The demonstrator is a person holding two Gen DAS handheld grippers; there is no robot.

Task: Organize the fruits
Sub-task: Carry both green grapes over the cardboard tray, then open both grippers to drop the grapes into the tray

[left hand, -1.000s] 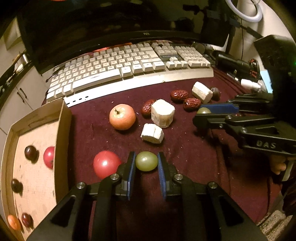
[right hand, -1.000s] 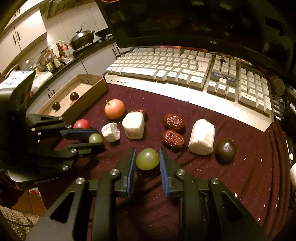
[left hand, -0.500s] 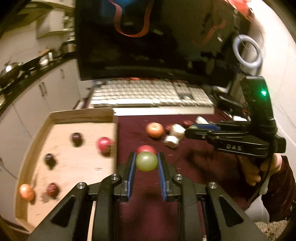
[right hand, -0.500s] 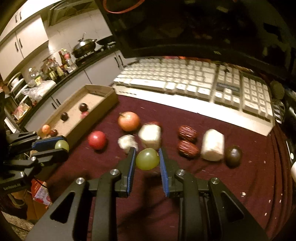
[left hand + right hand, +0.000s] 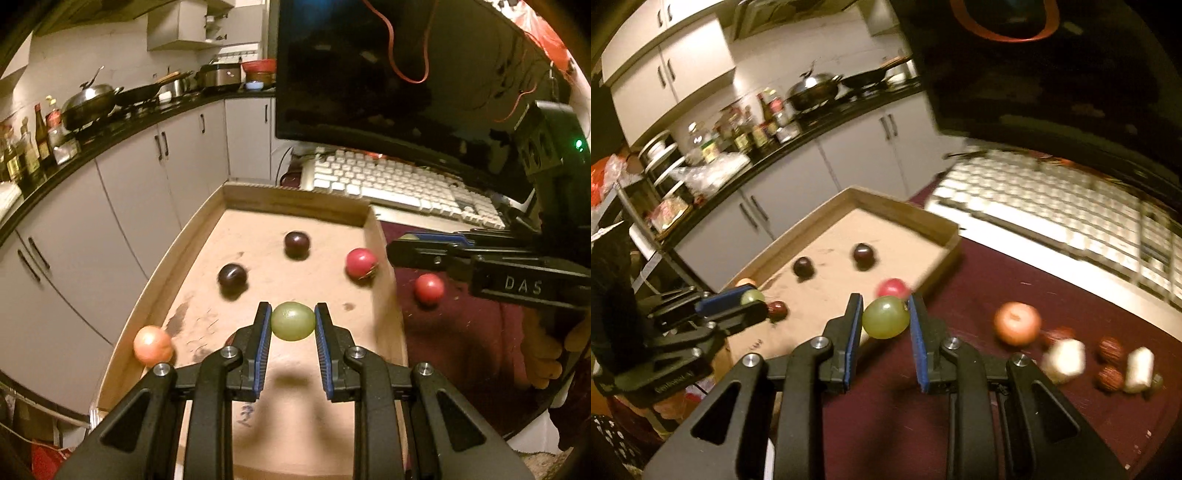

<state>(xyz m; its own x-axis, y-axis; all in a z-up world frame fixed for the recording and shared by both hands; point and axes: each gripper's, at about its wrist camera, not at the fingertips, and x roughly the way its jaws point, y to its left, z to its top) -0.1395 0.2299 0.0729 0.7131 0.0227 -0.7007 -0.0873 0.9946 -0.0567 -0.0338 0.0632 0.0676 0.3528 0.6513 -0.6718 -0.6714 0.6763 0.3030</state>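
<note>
My left gripper point(image 5: 292, 323) is shut on a green grape point(image 5: 292, 320) and holds it above the floor of the cardboard tray point(image 5: 295, 205). The tray holds two dark plums point(image 5: 296, 244), a red fruit point(image 5: 361, 263) and an orange fruit point(image 5: 153, 344). My right gripper point(image 5: 885, 319) is shut on a second green grape point(image 5: 885, 317), above the tray's near right wall point(image 5: 938, 273). The left gripper with its grape point(image 5: 752, 296) also shows in the right wrist view, over the tray's left part.
On the maroon cloth point(image 5: 997, 398) lie a red tomato point(image 5: 428, 288), an apple point(image 5: 1017, 323), red dates point(image 5: 1111, 349) and white chunks point(image 5: 1065, 356). A white keyboard point(image 5: 1052, 206) and a dark monitor point(image 5: 388, 66) stand behind. Kitchen cabinets point(image 5: 110, 206) lie beyond the tray.
Both grippers have lifted off the cloth and swung left with their grapes. The left one now hangs over the tray; the right one has reached the tray's edge.
</note>
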